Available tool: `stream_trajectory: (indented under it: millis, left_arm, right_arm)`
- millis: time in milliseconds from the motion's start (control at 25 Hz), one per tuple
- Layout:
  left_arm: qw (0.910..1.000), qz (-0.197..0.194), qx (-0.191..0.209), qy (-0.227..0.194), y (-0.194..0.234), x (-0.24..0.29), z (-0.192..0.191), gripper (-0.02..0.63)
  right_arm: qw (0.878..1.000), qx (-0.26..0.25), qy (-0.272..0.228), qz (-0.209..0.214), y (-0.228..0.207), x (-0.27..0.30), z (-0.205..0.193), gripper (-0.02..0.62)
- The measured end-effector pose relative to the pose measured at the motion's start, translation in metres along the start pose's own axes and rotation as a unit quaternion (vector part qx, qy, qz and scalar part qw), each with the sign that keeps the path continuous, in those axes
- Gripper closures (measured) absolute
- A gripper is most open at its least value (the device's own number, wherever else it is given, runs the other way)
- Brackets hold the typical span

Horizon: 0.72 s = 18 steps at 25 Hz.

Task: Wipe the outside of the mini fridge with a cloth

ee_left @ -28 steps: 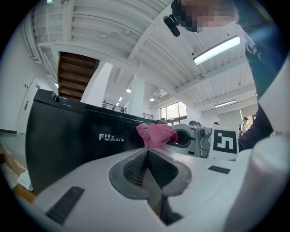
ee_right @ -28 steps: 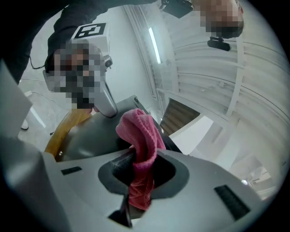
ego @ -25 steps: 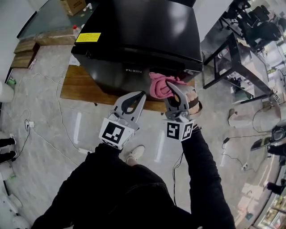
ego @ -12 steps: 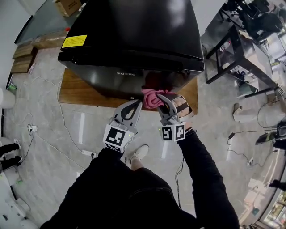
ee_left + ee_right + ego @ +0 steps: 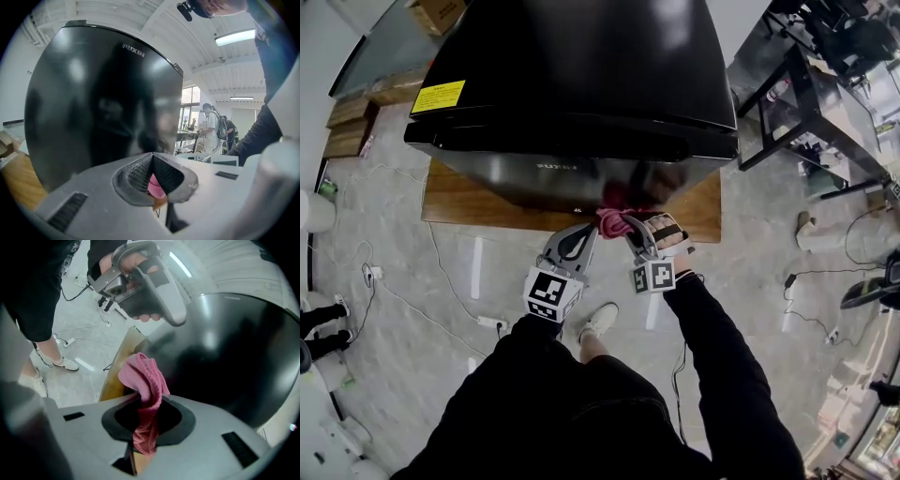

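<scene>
low down: right tool (image 5: 631,229) with cloth (image 5: 613,221) beside fridge (image 5: 581,84)

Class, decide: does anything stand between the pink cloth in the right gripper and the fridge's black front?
Nothing visible does. The cloth, clamped in the right gripper, is right at the lower front of the mini fridge; the left gripper, shut, sits off to its side.

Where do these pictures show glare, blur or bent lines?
Head view: pale glare patches on the mini fridge top, fisheye bending at edges. Left gripper view: hazy reflections on the mini fridge door, left gripper body soft. Right gripper view: pink cloth sharp, right gripper blurred.
</scene>
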<state>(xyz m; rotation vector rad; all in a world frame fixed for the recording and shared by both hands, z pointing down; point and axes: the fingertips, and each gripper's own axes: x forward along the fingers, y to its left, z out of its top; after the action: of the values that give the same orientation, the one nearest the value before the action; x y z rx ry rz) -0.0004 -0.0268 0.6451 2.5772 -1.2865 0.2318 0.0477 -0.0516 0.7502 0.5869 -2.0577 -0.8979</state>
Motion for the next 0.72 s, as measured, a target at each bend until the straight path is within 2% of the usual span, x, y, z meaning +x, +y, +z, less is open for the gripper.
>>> stream_trajectory:
  millis: [240,400,560,720]
  left_arm:
    - [0.9998,0.005,-0.013,0.010,0.001,-0.004,-0.008,0.600]
    - [0.9997,0.006,-0.019,0.016,0.003,-0.012,-0.005,0.600]
    - [0.9999,-0.003,-0.013,0.008,-0.005,-0.018,0.016,0.600]
    - [0.9996,-0.020,-0.011,-0.015,-0.025,-0.031,0.059,0.600]
  right_arm:
    - [0.997,0.011,0.037,0.060,0.042,0.023,-0.027,0.528]
    - [0.994,0.048,0.048,0.082,0.049,0.024,-0.027,0.526]
    - [0.991,0.122,0.025,0.039,0.020,-0.002,-0.013,0.525]
    - [0.977,0.210,-0.005,-0.042,-0.041,-0.057,0.016,0.525]
